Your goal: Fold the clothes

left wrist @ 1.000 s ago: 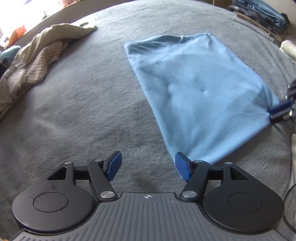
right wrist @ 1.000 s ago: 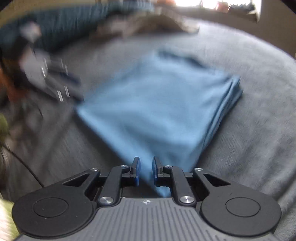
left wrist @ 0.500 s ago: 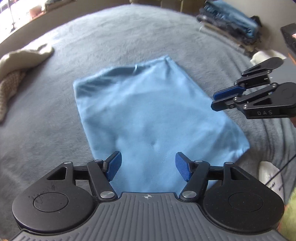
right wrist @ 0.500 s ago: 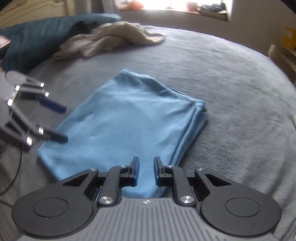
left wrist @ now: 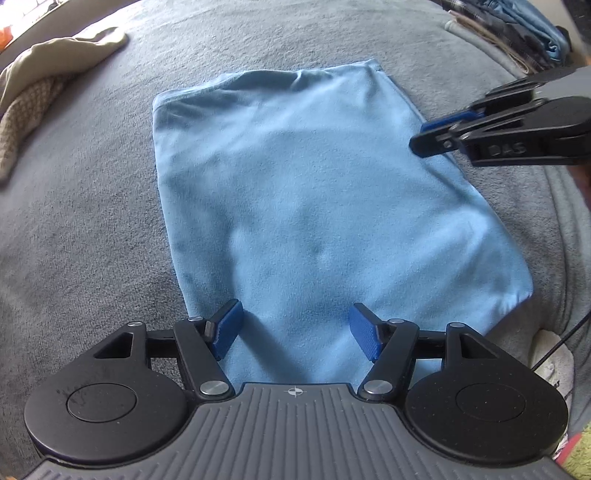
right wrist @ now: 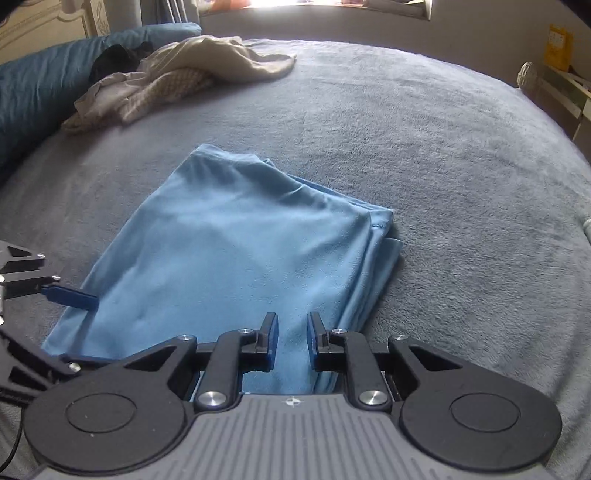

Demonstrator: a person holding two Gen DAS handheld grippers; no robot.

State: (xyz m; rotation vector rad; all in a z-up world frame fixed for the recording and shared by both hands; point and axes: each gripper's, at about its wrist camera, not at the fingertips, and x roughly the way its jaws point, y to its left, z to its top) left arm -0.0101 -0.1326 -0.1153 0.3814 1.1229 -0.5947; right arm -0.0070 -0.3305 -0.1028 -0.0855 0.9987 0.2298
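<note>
**Folded blue garment flat on the bed, both grippers hovering over it**

A light blue garment [left wrist: 314,206], folded into a rough rectangle, is seen lying flat on the grey bed cover [left wrist: 81,229]. In the right wrist view the layered edges of the fold are stacked along the garment's right side [right wrist: 373,266].

The left gripper [left wrist: 295,330] is held above the garment's near edge, its jaws set well apart, and nothing is caught between the blue pads [left wrist: 227,328]; only cloth is seen below them. In the right wrist view the same gripper is glimpsed at the left border [right wrist: 70,297], over the garment's left corner.

The right gripper [right wrist: 291,341] is poised over the near right part of the garment, jaws drawn close with a narrow gap left between them; no fabric is pinched there. From the left wrist view it is seen from the side [left wrist: 439,134], just over the garment's right edge.

A heap of beige and knitted clothes [right wrist: 177,77] is left well apart at the far side of the bed, beside a dark blue pillow [right wrist: 40,92]. A stack of folded clothes [left wrist: 517,33] is visible at the far right corner.
</note>
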